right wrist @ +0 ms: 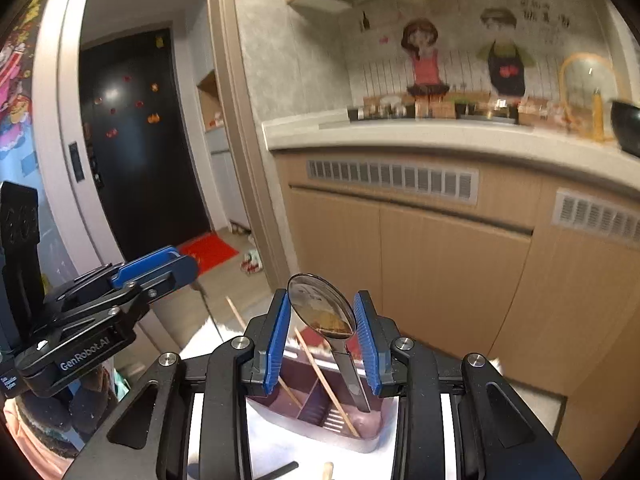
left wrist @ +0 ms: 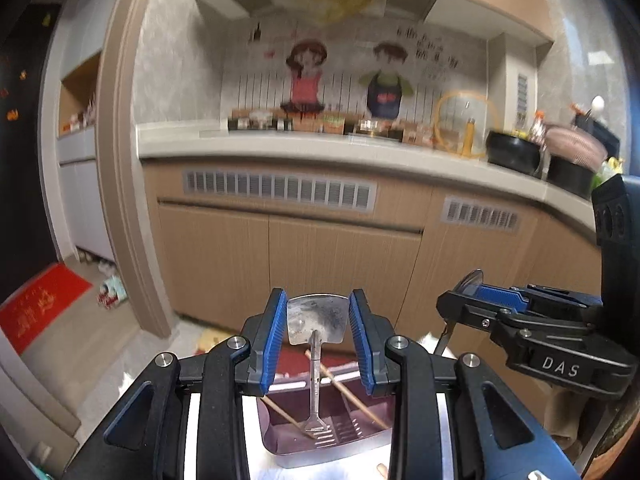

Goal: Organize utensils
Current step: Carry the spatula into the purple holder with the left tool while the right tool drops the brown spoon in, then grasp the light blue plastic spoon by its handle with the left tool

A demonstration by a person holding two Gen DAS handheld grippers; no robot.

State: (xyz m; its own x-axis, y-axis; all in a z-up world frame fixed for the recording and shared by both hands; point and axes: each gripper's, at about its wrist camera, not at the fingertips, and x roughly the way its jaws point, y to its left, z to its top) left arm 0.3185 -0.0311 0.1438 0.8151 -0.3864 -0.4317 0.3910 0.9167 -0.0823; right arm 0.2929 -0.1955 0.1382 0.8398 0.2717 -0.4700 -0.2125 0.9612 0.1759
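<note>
The metal spatula [left wrist: 315, 322] is pinched across its blade by the left tool [left wrist: 318, 334], its handle hanging down into the purple utensil caddy [left wrist: 324, 428]. Above the caddy's right side, the steel spoon [right wrist: 322, 306] is clamped at the bowl by the right tool [right wrist: 322, 332]. Both are judged stiff, light and slippery; a neck grip would be steadier. Chopsticks [right wrist: 326, 380] are leaned inside the caddy.

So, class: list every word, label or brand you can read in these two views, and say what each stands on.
"DAS": on the right gripper body.
"GenRobot.AI": on the left gripper body.
Dark characters on the wall sticker and gold ones on the red mat: too blurred to read.
</note>
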